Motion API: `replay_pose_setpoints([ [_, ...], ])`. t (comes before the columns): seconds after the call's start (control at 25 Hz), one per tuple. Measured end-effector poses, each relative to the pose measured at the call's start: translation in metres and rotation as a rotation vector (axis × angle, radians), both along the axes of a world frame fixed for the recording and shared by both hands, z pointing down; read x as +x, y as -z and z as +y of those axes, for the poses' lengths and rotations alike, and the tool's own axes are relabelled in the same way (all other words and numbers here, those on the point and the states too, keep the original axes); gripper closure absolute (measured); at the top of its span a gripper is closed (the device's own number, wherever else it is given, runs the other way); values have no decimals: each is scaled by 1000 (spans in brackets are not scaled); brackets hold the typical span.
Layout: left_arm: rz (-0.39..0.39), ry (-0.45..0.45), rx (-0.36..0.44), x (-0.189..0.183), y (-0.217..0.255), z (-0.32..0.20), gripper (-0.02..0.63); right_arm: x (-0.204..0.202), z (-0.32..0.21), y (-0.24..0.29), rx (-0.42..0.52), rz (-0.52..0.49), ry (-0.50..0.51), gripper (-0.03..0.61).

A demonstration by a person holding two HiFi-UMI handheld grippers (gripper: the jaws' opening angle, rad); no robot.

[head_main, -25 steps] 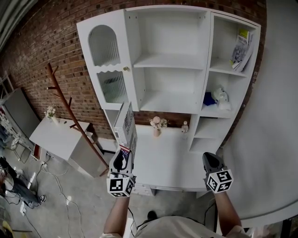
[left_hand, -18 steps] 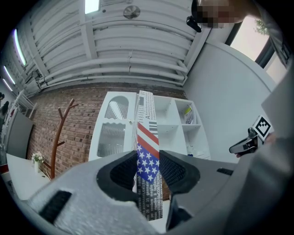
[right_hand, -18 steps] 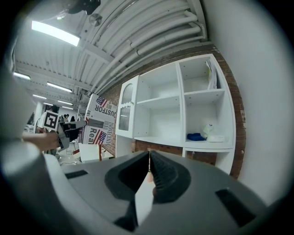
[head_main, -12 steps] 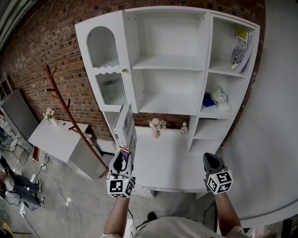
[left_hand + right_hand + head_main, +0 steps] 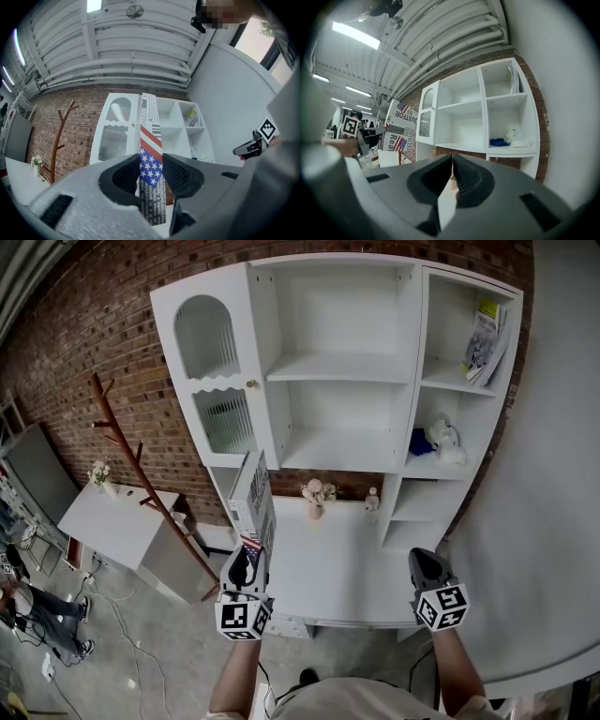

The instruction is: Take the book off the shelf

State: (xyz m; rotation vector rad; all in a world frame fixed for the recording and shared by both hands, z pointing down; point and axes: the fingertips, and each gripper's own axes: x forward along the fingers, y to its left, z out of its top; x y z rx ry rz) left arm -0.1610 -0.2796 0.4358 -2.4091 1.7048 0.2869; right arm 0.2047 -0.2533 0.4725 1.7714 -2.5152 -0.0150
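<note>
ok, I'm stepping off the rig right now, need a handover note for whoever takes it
Left gripper: fingers shut on the flag-cover book, held upright in front of the shelf unit, above the left end of the desk.
Right gripper: shut, empty, near the desk's right front corner.
Done: the book is off the shelf.
Left: probably only setting it down; the desk looks the nearest spot. Magazines in the top right compartment are untouched.

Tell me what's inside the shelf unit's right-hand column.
Top compartment: leaning magazines. Middle: a blue item beside white objects. What lies behind them is covered.
</note>
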Motion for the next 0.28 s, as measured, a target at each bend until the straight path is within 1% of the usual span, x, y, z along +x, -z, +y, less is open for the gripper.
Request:
replay_pose_setpoints([
  [0.28, -4, -2, 1, -1, -2, -3, 449, -4, 0, -4, 0, 8, 8, 546],
])
